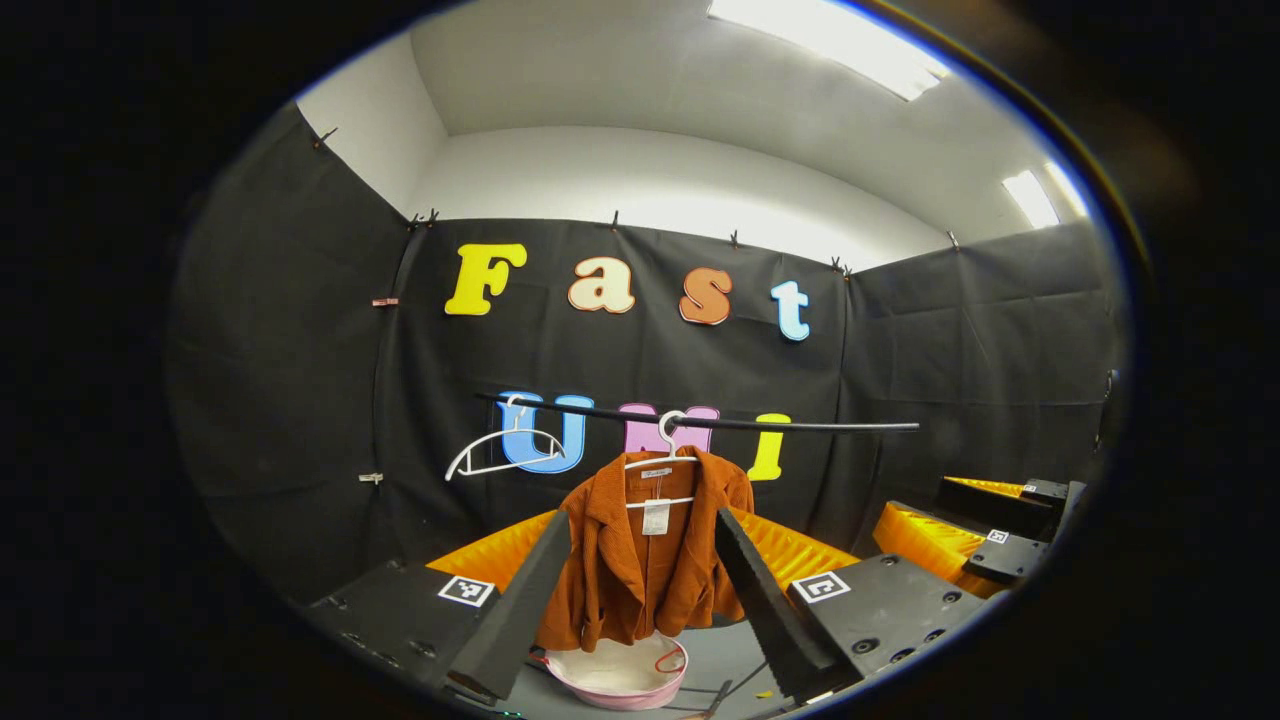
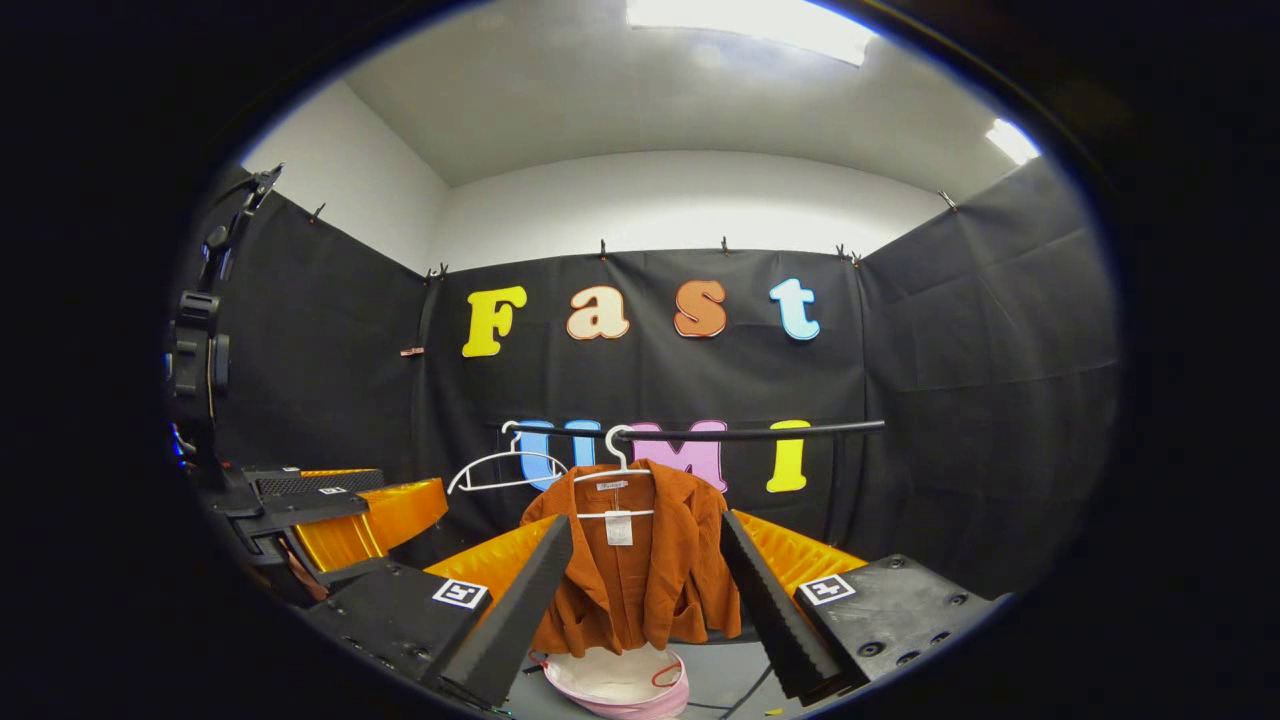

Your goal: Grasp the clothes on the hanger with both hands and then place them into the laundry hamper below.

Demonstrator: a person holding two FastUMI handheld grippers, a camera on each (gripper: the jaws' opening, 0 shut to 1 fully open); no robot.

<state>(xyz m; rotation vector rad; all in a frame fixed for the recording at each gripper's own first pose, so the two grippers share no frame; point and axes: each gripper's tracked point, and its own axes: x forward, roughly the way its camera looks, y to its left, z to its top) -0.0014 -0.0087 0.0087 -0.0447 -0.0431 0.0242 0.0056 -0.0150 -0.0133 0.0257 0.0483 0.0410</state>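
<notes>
Both wedge-fingered grippers, left gripper and right gripper, gape before a corduroy jacket.

Both cams face jacket on rail, mid-range.

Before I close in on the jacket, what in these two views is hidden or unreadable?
- Jacket: in the left gripper view, its sleeves pass behind the gripper fingers.
- Hamper: in the right gripper view, cut off by the bottom edge; depth unknown.
- Jacket's white tag: too small to read.
- Left gripper: in the right gripper view, partly cut by the edge.
</notes>
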